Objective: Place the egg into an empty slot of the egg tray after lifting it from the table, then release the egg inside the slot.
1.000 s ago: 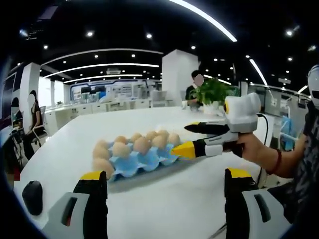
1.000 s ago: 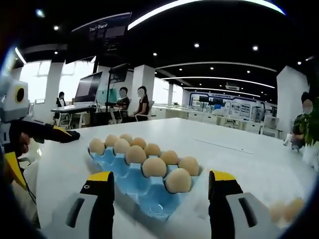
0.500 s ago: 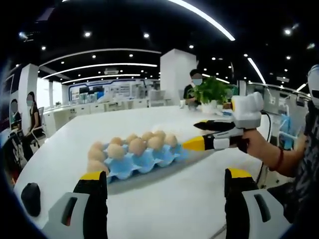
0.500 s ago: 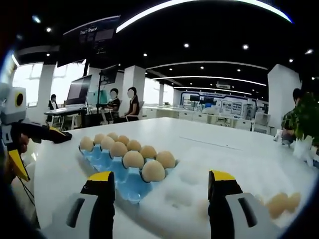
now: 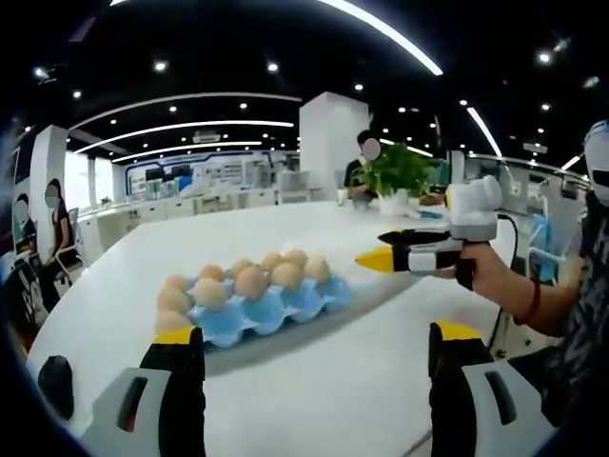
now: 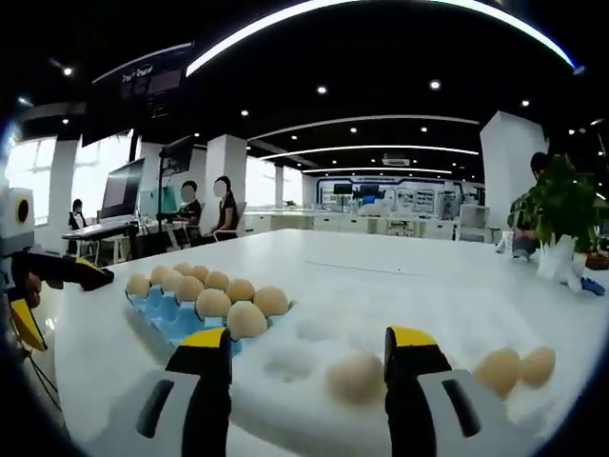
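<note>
Right hand-held gripper (image 6: 307, 381) swung off egg tray (image 6: 164, 315); both hand-held grippers agape, empty.

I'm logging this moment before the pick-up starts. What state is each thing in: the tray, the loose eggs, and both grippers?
Egg tray: on the table, part filled, front slots empty.
Loose eggs: lying on the white table, none held.
Left gripper: open, empty, above the table.
Right gripper: open, empty, nearest egg between its jaws in the view.
</note>
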The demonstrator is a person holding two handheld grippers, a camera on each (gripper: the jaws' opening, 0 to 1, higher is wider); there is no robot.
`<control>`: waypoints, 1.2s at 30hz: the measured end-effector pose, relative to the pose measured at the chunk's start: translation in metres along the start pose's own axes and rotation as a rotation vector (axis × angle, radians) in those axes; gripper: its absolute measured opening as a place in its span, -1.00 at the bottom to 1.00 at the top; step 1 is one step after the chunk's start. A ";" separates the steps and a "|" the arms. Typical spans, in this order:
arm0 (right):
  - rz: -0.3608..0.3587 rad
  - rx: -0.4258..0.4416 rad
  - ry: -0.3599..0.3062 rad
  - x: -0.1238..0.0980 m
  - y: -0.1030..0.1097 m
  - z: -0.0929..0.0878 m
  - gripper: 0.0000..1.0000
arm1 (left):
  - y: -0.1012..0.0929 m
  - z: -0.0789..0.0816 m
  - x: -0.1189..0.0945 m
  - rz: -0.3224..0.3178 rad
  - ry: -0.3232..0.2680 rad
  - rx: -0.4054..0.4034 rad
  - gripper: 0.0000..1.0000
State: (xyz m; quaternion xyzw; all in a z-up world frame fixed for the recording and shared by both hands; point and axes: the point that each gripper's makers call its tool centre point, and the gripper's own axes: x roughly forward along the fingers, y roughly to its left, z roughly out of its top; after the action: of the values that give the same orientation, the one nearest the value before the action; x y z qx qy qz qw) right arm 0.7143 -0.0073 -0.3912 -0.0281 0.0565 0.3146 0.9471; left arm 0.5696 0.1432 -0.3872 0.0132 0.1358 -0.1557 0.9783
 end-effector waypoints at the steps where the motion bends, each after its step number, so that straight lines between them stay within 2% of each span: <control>1: -0.013 0.003 0.002 0.000 -0.002 -0.001 0.28 | 0.000 0.000 0.000 -0.001 0.000 0.000 1.00; 5: -0.062 -0.004 0.009 0.000 -0.010 -0.003 0.10 | -0.004 0.002 0.001 -0.016 -0.005 0.012 1.00; 10: -0.105 0.024 0.007 -0.001 -0.012 -0.006 0.02 | -0.006 0.005 0.000 -0.030 -0.022 0.012 1.00; 14: -0.190 0.049 0.009 -0.003 -0.022 -0.010 -0.15 | -0.005 0.005 -0.001 -0.028 -0.020 0.020 1.00; 18: -0.279 0.076 0.057 -0.004 -0.031 -0.023 -0.27 | -0.005 0.005 0.000 -0.031 -0.023 0.015 1.00; 20: -0.275 0.082 0.079 -0.001 -0.029 -0.029 -0.30 | -0.005 0.004 0.000 -0.033 -0.019 0.016 1.00; 21: -0.296 0.055 0.038 -0.001 -0.033 -0.022 -0.31 | -0.005 0.003 0.000 -0.034 -0.019 0.017 1.00; 22: -0.290 0.078 0.066 -0.002 -0.029 -0.027 -0.31 | -0.005 0.003 0.000 -0.036 -0.019 0.017 1.00; 25: -0.305 0.064 0.062 -0.001 -0.032 -0.025 -0.32 | -0.003 0.003 -0.001 -0.037 -0.020 0.014 1.00; 28: -0.339 0.089 0.038 -0.001 -0.036 -0.024 -0.36 | -0.001 0.003 -0.001 -0.035 -0.020 0.010 1.00; 29: -0.342 0.080 0.039 0.000 -0.036 -0.024 -0.38 | -0.001 0.003 -0.001 -0.035 -0.020 0.010 1.00; 30: -0.358 0.031 0.050 0.000 -0.037 -0.025 -0.39 | -0.001 0.003 -0.001 -0.035 -0.021 0.008 1.00; 36: -0.342 0.049 0.052 0.002 -0.037 -0.024 -0.40 | -0.001 0.003 0.001 -0.042 -0.019 0.003 1.00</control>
State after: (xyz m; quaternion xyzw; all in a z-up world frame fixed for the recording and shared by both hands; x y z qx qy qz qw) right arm 0.7357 -0.0374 -0.4147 -0.0224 0.0833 0.1464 0.9855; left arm 0.5710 0.1420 -0.3845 0.0105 0.1263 -0.1763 0.9761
